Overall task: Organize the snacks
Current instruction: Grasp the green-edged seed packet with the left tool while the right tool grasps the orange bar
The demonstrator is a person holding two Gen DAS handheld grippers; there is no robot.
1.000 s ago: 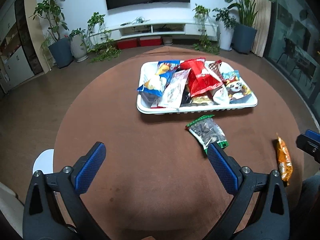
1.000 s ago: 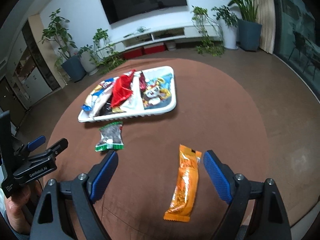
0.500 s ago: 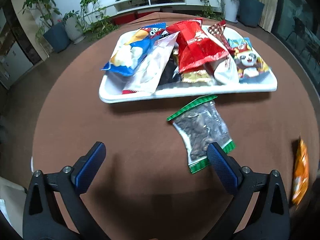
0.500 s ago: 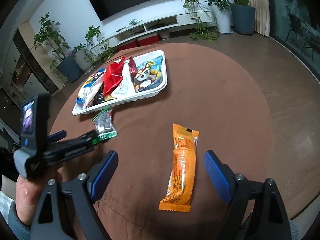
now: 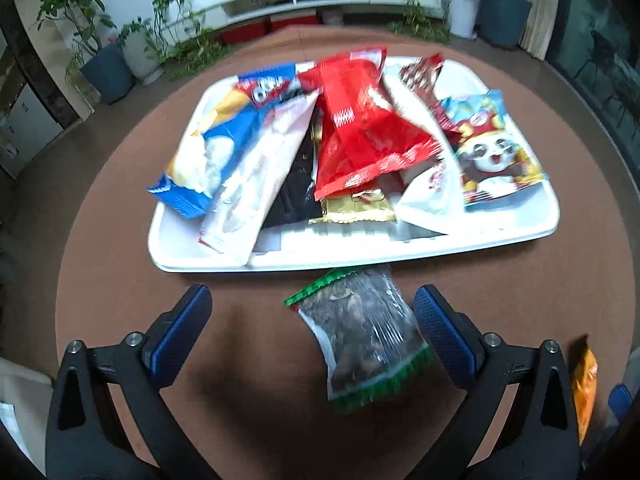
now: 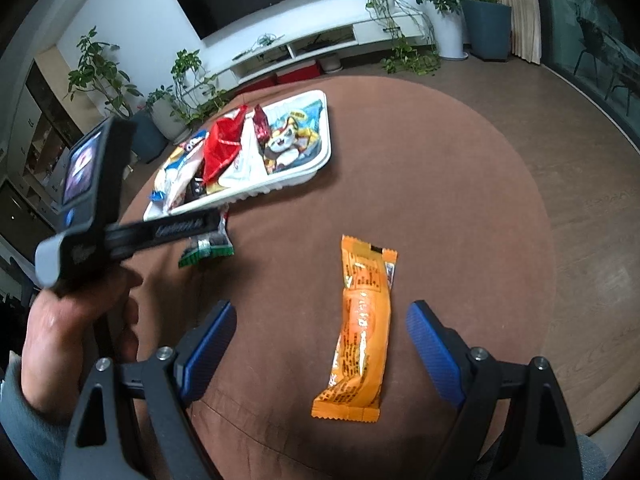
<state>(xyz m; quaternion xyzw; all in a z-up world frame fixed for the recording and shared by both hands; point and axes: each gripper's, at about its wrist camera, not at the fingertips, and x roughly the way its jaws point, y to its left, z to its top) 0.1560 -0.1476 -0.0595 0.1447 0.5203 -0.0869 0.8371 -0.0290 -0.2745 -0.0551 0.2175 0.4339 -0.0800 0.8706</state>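
a: status? which step are we on

b: pick approach, two loose packs left on the brown table (image 6: 460, 184); the rest are piled in the white tray (image 5: 400, 246)

a: left gripper?

b: left gripper (image 5: 312, 330) spread wide, nothing in it; green-edged seed pack (image 5: 362, 332) lies flat between its fingers, nearer the right-hand pad, top edge just beside the tray's front rim

a: right one?

b: right gripper (image 6: 320, 344) also wide apart, empty; orange bar (image 6: 362, 328) lies lengthwise between the fingers, well apart from the tray

a: next?

b: my read: drop the left until the pads straddle the seed pack, centre it, pinch; thin slick film, flat on cloth, so it may slide or buckle; then lift over the rim into the bare front strip
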